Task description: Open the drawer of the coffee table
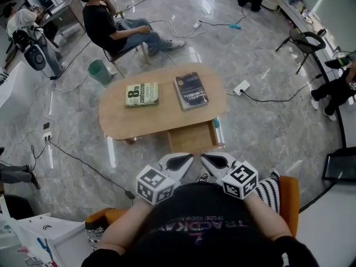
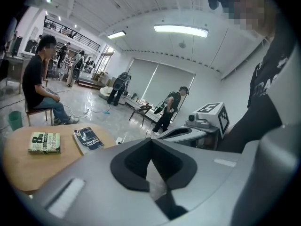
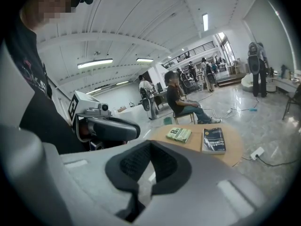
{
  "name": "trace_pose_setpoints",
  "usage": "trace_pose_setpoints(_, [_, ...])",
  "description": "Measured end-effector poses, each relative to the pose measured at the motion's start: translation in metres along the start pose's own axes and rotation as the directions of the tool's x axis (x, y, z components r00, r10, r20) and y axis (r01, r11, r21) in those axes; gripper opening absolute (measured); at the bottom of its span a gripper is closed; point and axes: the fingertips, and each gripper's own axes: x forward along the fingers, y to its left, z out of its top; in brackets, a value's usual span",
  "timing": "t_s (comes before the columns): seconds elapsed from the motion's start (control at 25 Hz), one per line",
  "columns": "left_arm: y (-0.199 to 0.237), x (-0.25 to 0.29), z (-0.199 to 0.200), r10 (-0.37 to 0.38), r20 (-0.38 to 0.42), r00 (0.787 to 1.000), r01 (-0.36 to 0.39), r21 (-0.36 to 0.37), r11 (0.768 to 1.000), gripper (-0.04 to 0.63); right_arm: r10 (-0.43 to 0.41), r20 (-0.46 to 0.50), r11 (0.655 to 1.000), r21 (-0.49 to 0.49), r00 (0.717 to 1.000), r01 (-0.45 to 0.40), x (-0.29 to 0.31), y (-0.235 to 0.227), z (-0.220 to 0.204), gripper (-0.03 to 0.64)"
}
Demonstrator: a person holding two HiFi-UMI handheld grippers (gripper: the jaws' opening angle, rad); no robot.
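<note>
floor (image 1: 261,132): glossy grey marble-look slabs, open to the right of the counter; thin cables (image 1: 83,163) trail on its left side and a white power strip (image 1: 241,87) lies off its far right corner.
counter (image 1: 161,121): low, pale wood, oval top with rounded edges.
seated person (image 1: 111,26): on a chair beyond the far edge.
drawer (image 1: 192,138): flat wooden box standing out from the counter's near edge, right of middle; only the head view shows it.
left tool (image 1: 181,161): grey shell, black pads together, nothing between them; held close to the wearer's body, short of the drawer.
right tool (image 1: 214,160): the same, pads together and empty, just beside the left one.
green book (image 1: 142,94): flat, left on the top.
dark book (image 1: 191,90): flat, right of it, apart.
gripper views: both show the top and books, not the drawer.
</note>
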Motion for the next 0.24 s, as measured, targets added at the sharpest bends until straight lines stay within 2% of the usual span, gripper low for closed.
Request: trace_pose_setpoints(0.24, [-0.0024, -0.0014, -0.0012, 0.002, 0.008, 1.000, -0.002, -0.019, 1.000, 0.003, 0.002, -0.001, 1.000, -0.001, 1.000, -0.002, -0.0026, 0.0029, -0.0014, 0.002])
